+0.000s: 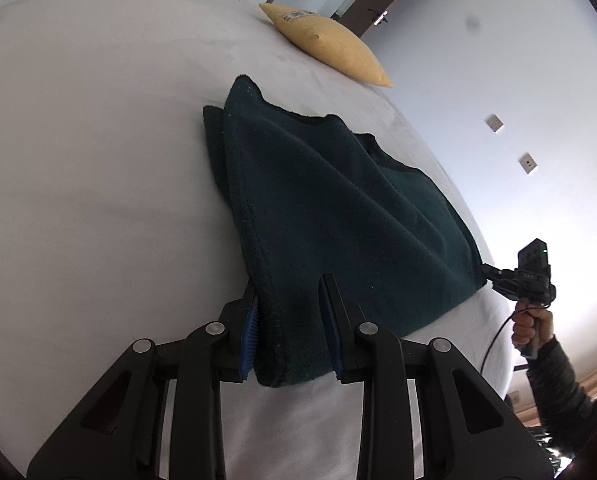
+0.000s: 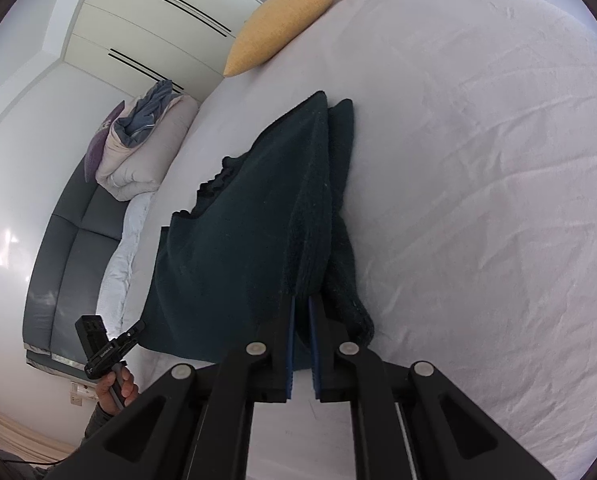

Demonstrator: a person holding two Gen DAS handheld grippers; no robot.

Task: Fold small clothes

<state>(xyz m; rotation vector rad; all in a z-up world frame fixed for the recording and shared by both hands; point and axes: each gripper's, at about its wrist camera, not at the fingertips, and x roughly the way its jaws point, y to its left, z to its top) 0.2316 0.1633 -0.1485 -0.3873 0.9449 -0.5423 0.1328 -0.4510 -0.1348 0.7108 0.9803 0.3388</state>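
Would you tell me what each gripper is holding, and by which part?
The right gripper pinches the dark green garment at its raised corner; the left gripper stands open around another corner.

Grippers: left gripper (image 1: 288, 308), right gripper (image 2: 301, 312) — black linkages, silver screws, blue pads
Sleeve (image 1: 566, 392): dark grey
Cable (image 1: 494, 340): black

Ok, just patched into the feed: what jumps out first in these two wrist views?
The dark green garment dominates, lying partly folded mid-bed on the white sheet. Each gripper is at a near corner of it: the left gripper stands open around the hem, while the right gripper is nearly shut on an edge. Next is the yellow pillow at the bed's far edge.
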